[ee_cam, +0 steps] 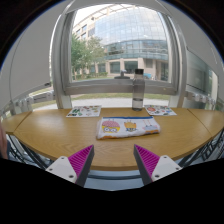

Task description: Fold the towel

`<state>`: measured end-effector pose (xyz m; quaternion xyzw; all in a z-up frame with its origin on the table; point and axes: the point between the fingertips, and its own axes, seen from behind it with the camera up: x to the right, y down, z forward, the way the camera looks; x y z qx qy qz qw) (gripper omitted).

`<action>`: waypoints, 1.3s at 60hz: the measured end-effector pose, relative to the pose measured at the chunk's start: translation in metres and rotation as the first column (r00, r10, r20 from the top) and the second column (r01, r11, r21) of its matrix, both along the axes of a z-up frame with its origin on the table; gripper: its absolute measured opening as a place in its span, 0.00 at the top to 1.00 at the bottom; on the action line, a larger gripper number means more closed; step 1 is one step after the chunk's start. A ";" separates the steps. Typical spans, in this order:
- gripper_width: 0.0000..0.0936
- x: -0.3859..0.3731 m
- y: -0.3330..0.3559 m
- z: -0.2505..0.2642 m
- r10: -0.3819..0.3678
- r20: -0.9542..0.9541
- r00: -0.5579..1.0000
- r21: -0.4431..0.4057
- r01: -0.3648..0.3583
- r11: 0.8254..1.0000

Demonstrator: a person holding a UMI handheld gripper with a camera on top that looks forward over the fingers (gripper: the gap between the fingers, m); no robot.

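— Gripper hung wide open over the table, holding nothing. Towel?
— Towel lay flat well ahead. Best descend on one corner, pinching a single layer.

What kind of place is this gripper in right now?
Probably a meeting or common room in an office or campus building. A round wooden table stands before a big window that looks out on trees and a glass-fronted building. A printed towel lies beyond the gripper, whose jaws stand open.
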<state>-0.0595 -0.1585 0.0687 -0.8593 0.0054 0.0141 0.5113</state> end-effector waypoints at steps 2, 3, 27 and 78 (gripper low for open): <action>0.14 -0.011 0.019 -0.006 0.004 0.003 1.000 -0.003 -0.004 1.000; 0.14 -0.016 0.029 -0.008 0.006 0.005 1.000 -0.002 -0.006 1.000; 0.56 -0.050 0.188 -0.056 -0.033 0.136 0.990 -0.053 0.041 0.998; 0.97 0.055 0.187 0.036 0.098 -0.156 0.983 -0.022 -0.102 0.995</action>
